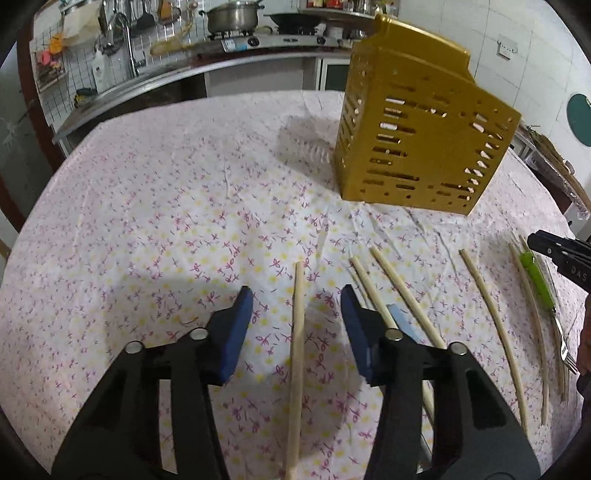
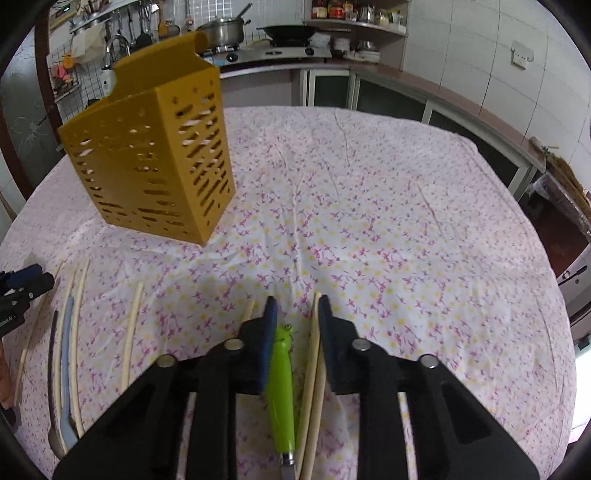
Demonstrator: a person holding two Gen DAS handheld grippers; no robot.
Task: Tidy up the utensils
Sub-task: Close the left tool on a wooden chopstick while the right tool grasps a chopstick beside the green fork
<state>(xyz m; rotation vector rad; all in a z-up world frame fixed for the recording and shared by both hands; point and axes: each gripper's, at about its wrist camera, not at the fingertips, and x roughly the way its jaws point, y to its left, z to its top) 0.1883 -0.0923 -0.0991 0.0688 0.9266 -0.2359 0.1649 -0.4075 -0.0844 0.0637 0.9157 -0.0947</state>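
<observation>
A gold slotted utensil holder [image 1: 421, 136] stands upright on the flowered tablecloth; it also shows in the right wrist view [image 2: 155, 162]. Several wooden chopsticks lie on the cloth. My left gripper [image 1: 297, 295] is open, its jaws on either side of one chopstick [image 1: 297, 354]. My right gripper [image 2: 295, 308] is open around a green-handled fork [image 2: 281, 384] and a pair of chopsticks [image 2: 314, 373]. The fork also shows in the left wrist view [image 1: 535, 277], with the right gripper [image 1: 561, 254] at its tip.
More chopsticks [image 1: 410, 295] lie right of the left gripper. A grey-blue spoon [image 2: 66, 362] lies among chopsticks at the left of the right wrist view. A kitchen counter with stove and pot [image 1: 232, 16] runs behind the table [image 2: 369, 203].
</observation>
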